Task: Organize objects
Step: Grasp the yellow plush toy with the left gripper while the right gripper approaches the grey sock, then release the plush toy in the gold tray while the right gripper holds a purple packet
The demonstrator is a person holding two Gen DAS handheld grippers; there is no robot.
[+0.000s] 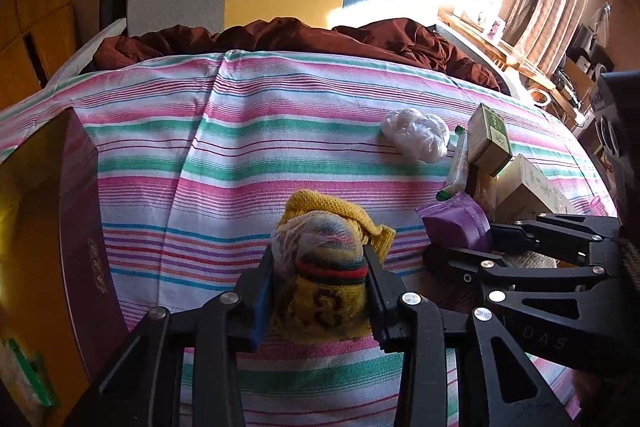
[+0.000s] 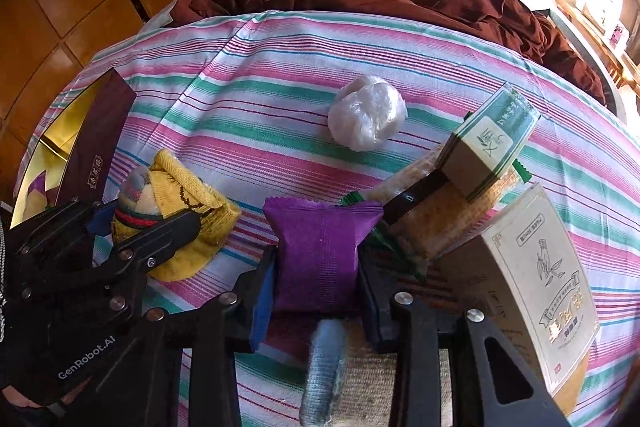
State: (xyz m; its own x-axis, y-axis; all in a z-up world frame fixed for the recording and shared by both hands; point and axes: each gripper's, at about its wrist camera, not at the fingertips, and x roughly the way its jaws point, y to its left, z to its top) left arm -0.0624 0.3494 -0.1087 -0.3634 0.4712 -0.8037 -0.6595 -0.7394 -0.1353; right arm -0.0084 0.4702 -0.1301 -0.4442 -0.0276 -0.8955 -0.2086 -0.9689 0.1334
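The bed under a pink, green and white striped sheet (image 2: 280, 67) carries everything, with a crumpled brown blanket (image 1: 320, 35) behind and a sunlit window beyond. An open maroon box with gold lining (image 1: 80, 219) sits at the left edge, a few items apparently already inside; most sorting looks undone. Cream and green cartons (image 2: 488, 143) and a crumpled white plastic bag (image 2: 368, 117) wait nearby. The left gripper (image 1: 320, 281) is clamped around a rolled yellow knitted sock bundle (image 1: 324, 251); the right gripper (image 2: 318, 275) pinches a purple foil snack packet (image 2: 320, 243)
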